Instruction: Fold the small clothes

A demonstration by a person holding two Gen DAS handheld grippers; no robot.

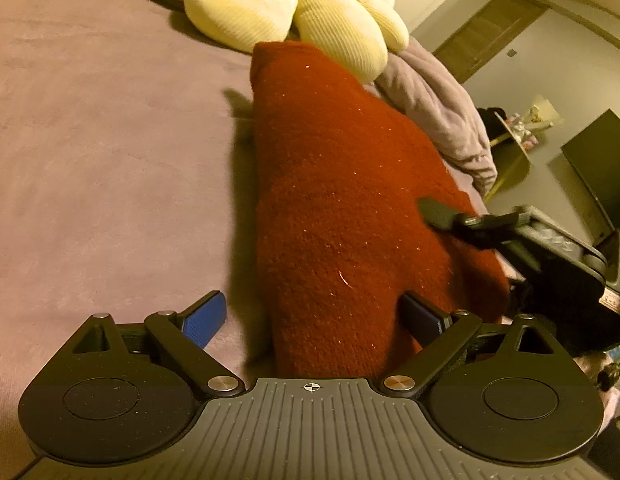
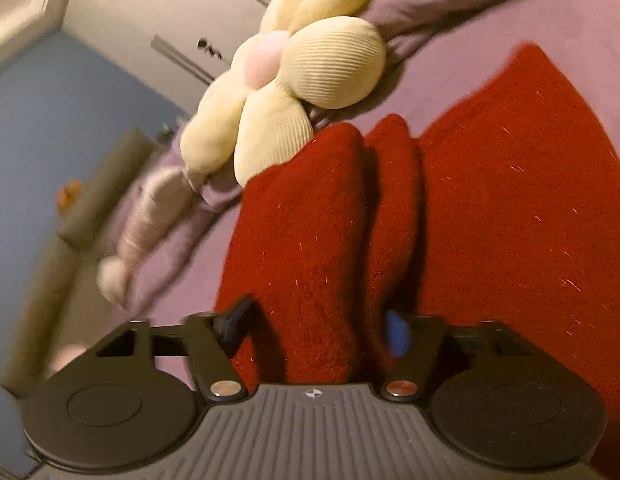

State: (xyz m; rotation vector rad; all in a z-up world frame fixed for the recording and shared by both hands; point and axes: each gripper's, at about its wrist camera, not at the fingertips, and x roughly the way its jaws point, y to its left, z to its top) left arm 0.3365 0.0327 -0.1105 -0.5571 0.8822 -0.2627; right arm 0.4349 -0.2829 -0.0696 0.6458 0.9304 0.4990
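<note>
Red garment [image 1: 349, 208], fuzzy knit, lies on the mauve bed cover [image 1: 102, 140], bunched lengthwise into a long thick roll running away from the left wrist camera. Far end of the roll sits just beside a cream flower-shaped cushion [image 1: 302, 12] with a pale pink centre; a crumpled lilac blanket [image 1: 441, 108] is heaped to the right of both.

Left gripper [image 1: 313, 316]: jaws spread wide, near end of the garment between them. Left blue pad sits clear of the cloth over bare bed cover; right pad is at the fabric's edge, contact unclear. Nothing clamped, so released.

Right gripper [image 2: 315, 328] comes in from the right side in the left wrist view, one dark finger [image 1: 437, 212] lying on top of the garment's right flank. In its own view the frame is motion-blurred. Garment [image 2: 310, 240] shows there as two raised folds side by side plus a flatter spread to the right. Jaws are partly apart and straddle the left fold; the blue pad sits by the crease between the folds. Can't tell if the pads actually press the cloth, looks like a loose straddle, not a pinch.

Background: wooden door [image 1: 489, 32], dark screen [image 1: 601, 160], blue wall [image 2: 50, 120].
</note>
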